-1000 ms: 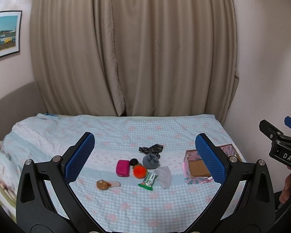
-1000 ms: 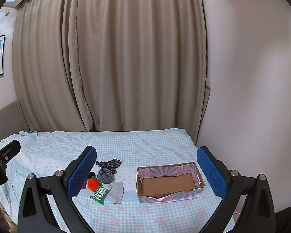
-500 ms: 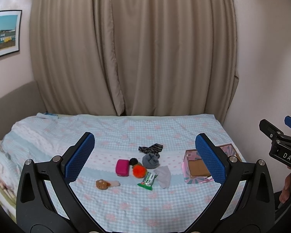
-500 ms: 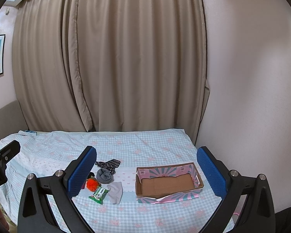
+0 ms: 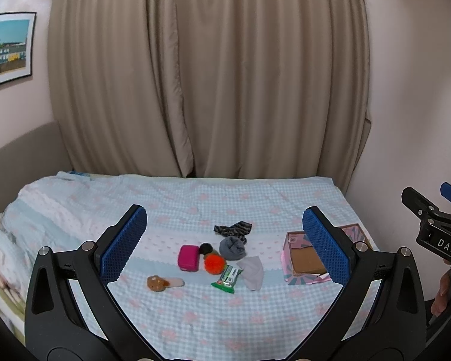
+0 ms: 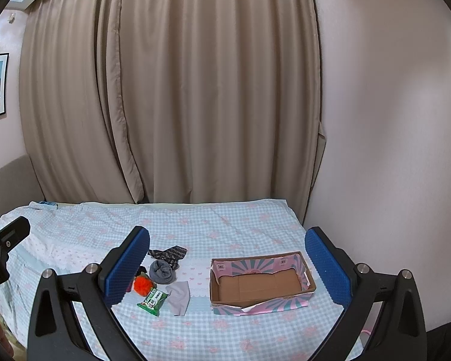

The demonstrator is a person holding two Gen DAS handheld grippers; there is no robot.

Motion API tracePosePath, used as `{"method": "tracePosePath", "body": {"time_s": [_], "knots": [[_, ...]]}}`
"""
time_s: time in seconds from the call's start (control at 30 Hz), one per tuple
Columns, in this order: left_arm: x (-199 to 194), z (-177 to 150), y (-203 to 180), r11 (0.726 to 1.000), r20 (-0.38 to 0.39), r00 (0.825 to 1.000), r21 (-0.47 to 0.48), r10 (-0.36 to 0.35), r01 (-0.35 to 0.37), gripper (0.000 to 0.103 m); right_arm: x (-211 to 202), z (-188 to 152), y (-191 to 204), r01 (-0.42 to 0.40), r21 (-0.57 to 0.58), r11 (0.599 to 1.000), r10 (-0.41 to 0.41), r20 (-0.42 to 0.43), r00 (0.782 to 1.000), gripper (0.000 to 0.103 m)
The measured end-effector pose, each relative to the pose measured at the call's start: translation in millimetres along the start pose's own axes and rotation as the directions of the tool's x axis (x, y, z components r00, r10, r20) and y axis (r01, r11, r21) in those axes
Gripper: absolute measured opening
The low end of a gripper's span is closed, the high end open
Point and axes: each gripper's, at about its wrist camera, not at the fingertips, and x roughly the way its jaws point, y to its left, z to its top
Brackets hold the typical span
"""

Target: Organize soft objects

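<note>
Hardly any shift since a second ago: left gripper [image 5: 224, 244] and right gripper [image 6: 227, 264] both held above the bed [image 5: 195, 316], jaws spread wide, gripping nothing. Between the left fingers, a loose pile: pouch [image 5: 189, 257], pompom [image 5: 215, 264], sock [image 5: 232, 247], packet [image 5: 227, 279], cloth [image 5: 252, 271], plush [image 5: 156, 282]. Just right of the pile, box [image 6: 261, 285], with nothing inside.

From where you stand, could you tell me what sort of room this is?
Most likely a bedroom: a bed under a checked sheet, drawn curtains behind it, and a framed picture on the wall.
</note>
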Motion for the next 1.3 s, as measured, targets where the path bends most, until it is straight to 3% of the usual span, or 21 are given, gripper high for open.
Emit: {"method": "tracePosePath", "body": {"time_s": [0.27, 0.47, 0.67, 0.9, 1.13, 1.3], "knots": [[1, 2, 0, 1.0, -0.001, 1.0, -0.022, 0.015, -0.015, 0.103, 5, 2, -7, -0.014, -0.007, 1.0, 0.014, 0.003, 1.0, 0.103], [15, -7, 6, 0.997, -0.045, 0.996, -0.04, 0.071, -0.073, 0.103, 20, -3, -7, -0.068, -0.022, 0.997, 0.068, -0.026, 0.997, 0.103], [45, -23, 52, 0.993, -0.111, 0.99, -0.073, 0.086, -0.094, 0.103, 40, -18, 15, -0.091, 0.0, 0.996, 0.091, -0.051, 0.995, 0.103], [106, -33, 116, 0.997, -0.202, 0.978, -0.042, 0.05, -0.059, 0.103, 81, -28, 75, -0.075, 0.061, 0.995, 0.082, -0.115, 0.99, 0.103], [211, -51, 171, 0.999, -0.332, 0.942, -0.016, -0.042, 0.038, 0.103, 154, -46, 137, -0.022, 0.116, 0.993, 0.046, -0.208, 0.977, 0.103], [306, -94, 184, 0.994, -0.437, 0.894, -0.007, -0.099, 0.106, 0.103, 222, -78, 161, 0.026, 0.187, 0.982, 0.032, -0.296, 0.955, 0.103]]}}
